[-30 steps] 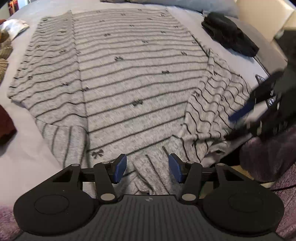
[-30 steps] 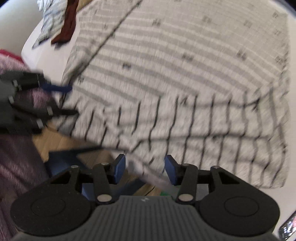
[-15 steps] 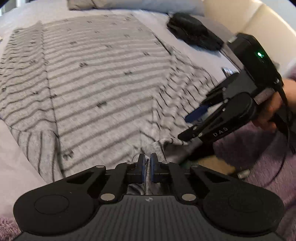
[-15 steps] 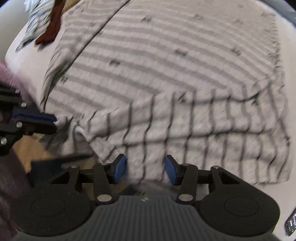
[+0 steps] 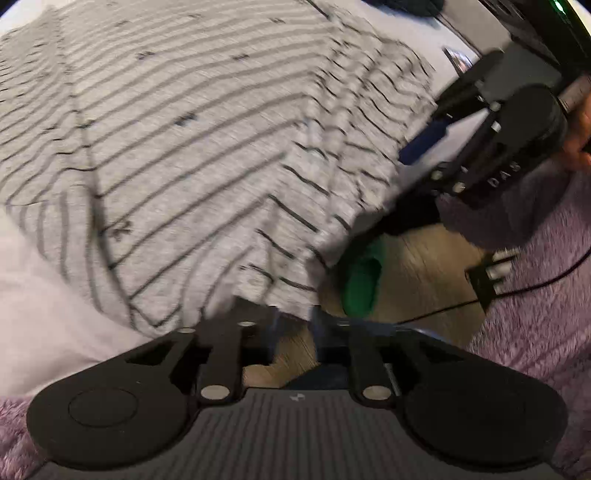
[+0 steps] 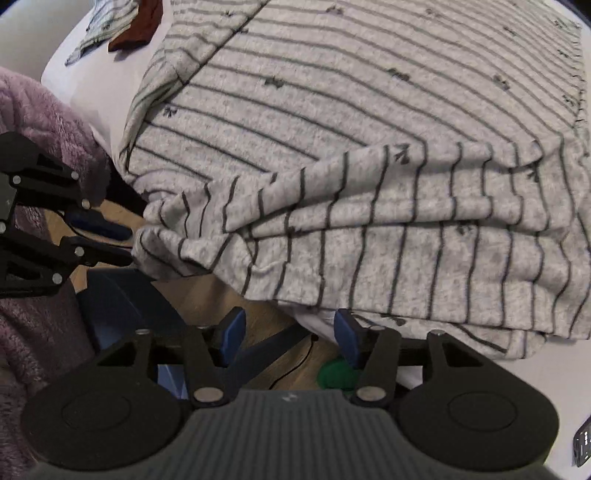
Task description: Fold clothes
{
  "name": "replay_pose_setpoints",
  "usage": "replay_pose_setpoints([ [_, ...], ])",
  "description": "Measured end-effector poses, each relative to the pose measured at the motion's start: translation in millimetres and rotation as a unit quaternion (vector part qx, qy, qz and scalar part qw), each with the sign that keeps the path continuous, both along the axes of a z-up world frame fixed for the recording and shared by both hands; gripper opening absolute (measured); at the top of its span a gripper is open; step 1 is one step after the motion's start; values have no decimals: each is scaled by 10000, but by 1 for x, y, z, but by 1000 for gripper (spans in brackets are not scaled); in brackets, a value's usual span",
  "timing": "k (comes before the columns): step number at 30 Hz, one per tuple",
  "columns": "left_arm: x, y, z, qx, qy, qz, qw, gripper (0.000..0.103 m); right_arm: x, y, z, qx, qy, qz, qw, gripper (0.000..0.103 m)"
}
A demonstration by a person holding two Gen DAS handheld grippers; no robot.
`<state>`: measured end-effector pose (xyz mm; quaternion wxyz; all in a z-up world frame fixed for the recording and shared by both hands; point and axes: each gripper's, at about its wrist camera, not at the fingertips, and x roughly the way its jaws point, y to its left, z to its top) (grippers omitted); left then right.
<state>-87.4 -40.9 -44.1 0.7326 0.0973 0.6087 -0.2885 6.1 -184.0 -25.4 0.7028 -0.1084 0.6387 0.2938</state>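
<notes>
Green slipper (image 5: 360,284) on wood floor (image 5: 417,280).

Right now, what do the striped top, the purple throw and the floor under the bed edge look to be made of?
Striped top: soft heathered grey knit, matte and flecked, with thin dark stripes; it drapes in limp folds. Purple throw: plush fleece, judging by its fuzzy pile. Floor: brown with grain lines, so wood or a wood-look laminate; the blur leaves that open.

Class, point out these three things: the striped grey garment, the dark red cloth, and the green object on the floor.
striped grey garment (image 6: 369,110), right wrist view, flat body panel.
dark red cloth (image 6: 138,26), right wrist view, its middle.
green object (image 5: 364,280), left wrist view, its middle.
</notes>
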Motion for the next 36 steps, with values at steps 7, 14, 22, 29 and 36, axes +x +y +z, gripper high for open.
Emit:
replay_pose_setpoints([
  [7,11,9,11,-176,-444,572,9972,47,9,-11,17,47,-259,-141,9996,57],
  [14,31,1,-12,-90,-355,684,9970,34,22,-20,16,-202,-411,-238,9987,57],
  [22,33,-4,-17,16,-393,566,9976,2,88,-93,45,-277,-1055,-1883,9760,57],
  [29,36,3,18,-117,-730,666,9950,2,170,-133,51,-431,-1082,-2766,9539,44],
  [36,47,10,55,-200,-1153,1023,9878,2,225,-117,15,-810,-863,-2647,9570,43],
])
